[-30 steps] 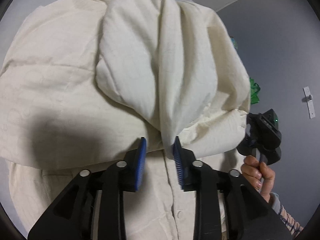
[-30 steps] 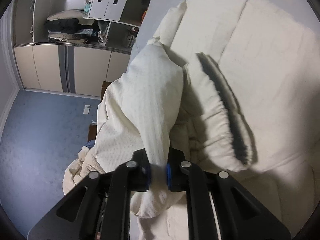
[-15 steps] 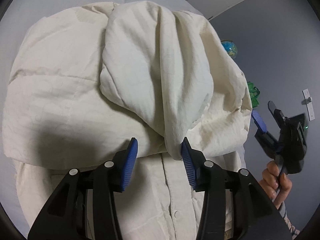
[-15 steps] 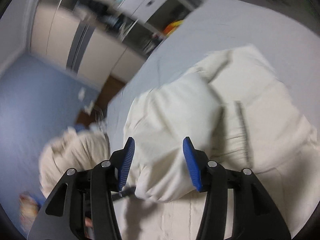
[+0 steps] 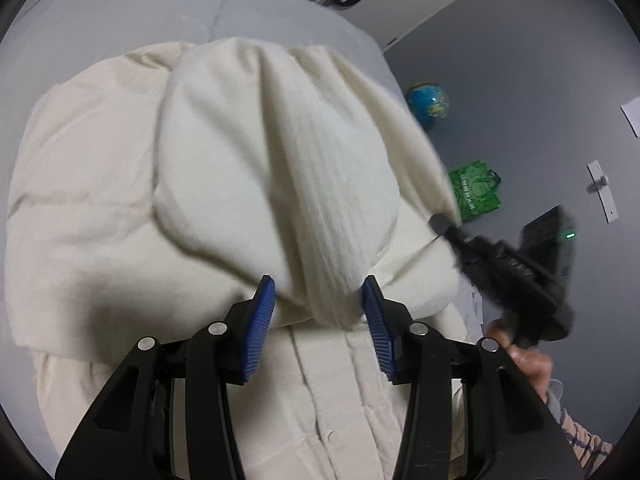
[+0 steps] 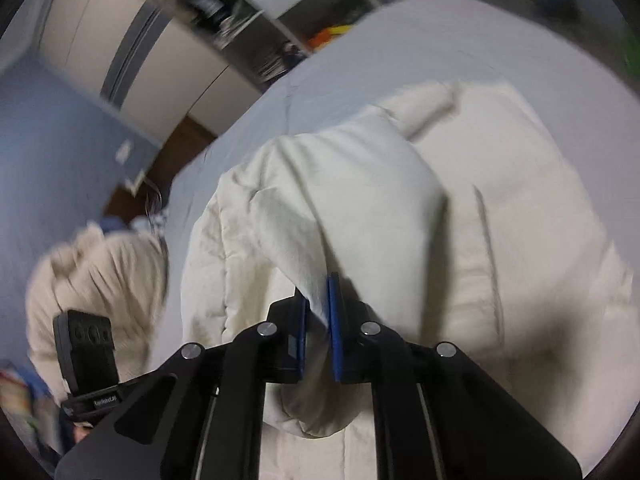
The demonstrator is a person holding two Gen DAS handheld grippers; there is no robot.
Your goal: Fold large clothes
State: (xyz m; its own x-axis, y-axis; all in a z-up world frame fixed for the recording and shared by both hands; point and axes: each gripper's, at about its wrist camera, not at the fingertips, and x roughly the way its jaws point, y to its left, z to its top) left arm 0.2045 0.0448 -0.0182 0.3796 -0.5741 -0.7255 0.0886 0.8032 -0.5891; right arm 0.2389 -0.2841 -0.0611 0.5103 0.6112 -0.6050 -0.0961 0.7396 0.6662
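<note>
A large cream padded garment (image 5: 120, 208) lies on the grey bed, with a sleeve (image 5: 280, 184) folded across its body. My left gripper (image 5: 318, 312) is open, its blue pads either side of the sleeve end without pinching it. The right gripper (image 5: 444, 224) shows at the garment's right edge in the left wrist view. In the right wrist view my right gripper (image 6: 318, 320) is shut on a fold of the cream garment (image 6: 344, 200). The view is blurred by motion.
The grey bed (image 5: 120, 20) extends beyond the garment. On the grey floor to the right are a blue globe (image 5: 428, 100) and a green bag (image 5: 476, 190). A wardrobe and shelves (image 6: 160, 60) stand behind the bed. Another cream garment (image 6: 100, 280) lies at the left.
My left gripper has opened wide and let go of the sleeve. My right gripper let go, swung around, and closed again on a fold at the garment's edge.
</note>
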